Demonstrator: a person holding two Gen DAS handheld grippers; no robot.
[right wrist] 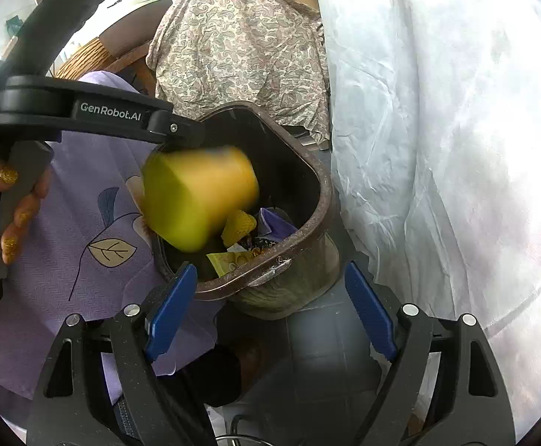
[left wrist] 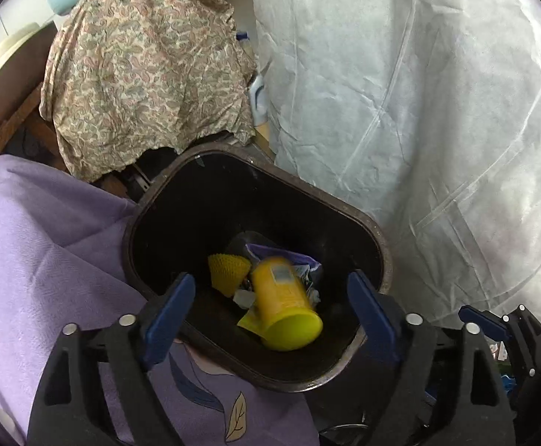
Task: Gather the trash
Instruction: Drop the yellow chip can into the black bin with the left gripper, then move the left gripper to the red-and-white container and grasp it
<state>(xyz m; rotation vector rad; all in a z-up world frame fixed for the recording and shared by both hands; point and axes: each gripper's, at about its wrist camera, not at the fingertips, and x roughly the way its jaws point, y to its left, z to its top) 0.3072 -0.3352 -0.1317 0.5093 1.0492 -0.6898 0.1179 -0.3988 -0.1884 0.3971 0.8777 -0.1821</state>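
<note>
The left gripper hangs above the dark bin, jaws spread wide and empty. The yellow cup, motion-blurred, shows within the bin's mouth, above the yellow foam net and purple wrapper inside. The right gripper, near the bin's rim, also stands wide open, touching nothing. Purple cloth lies left of the bin.
</note>
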